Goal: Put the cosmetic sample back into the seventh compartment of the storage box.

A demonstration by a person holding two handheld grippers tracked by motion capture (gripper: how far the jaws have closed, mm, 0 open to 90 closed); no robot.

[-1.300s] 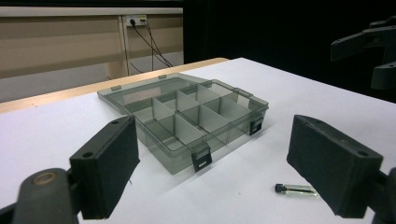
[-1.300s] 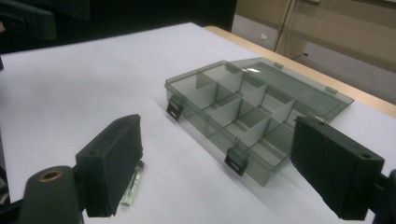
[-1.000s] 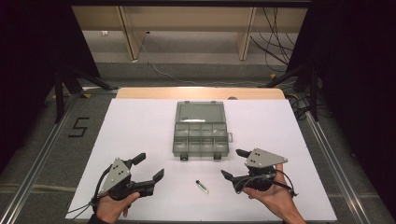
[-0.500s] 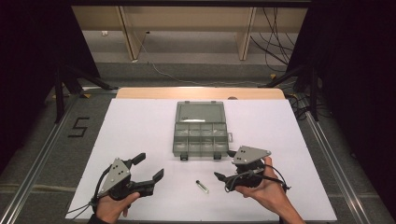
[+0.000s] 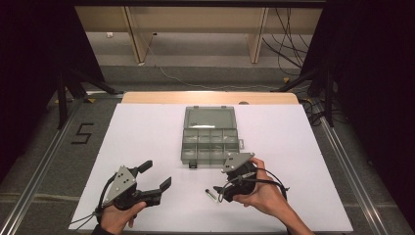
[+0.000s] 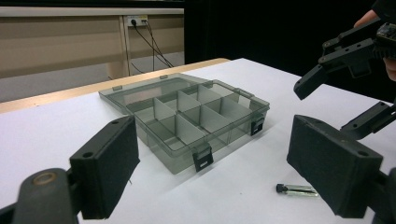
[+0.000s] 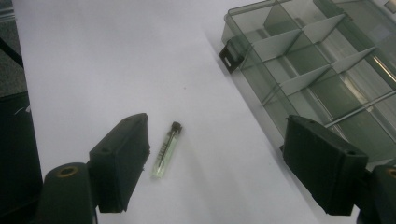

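Observation:
A small clear vial (image 5: 211, 194) with a black cap lies on the white table (image 5: 293, 147), in front of an open grey compartment box (image 5: 209, 142). My right gripper (image 5: 219, 190) hovers just right of the vial, jaws pointing at it. In the right gripper view the vial (image 7: 166, 149) lies beside the left pad (image 7: 122, 158), untouched. The right gripper (image 7: 222, 163) is open; its jaws have just been closing slightly, with nothing pressed between them. My left gripper (image 5: 156, 175) rests open at the front left. Between its jaws (image 6: 217, 168) I see the box (image 6: 187, 116) and vial (image 6: 299, 189).
The box lid (image 5: 209, 117) lies folded back toward the far edge, and its compartments look empty. Two black latches (image 6: 202, 160) stick out from the box's near side. A wooden strip (image 5: 210, 98) borders the table's far edge; metal rails (image 5: 342, 161) run along both sides.
The right hand has slid left across the table and turned its jaws toward the vial. The left gripper, the box and the vial have stayed where they were.

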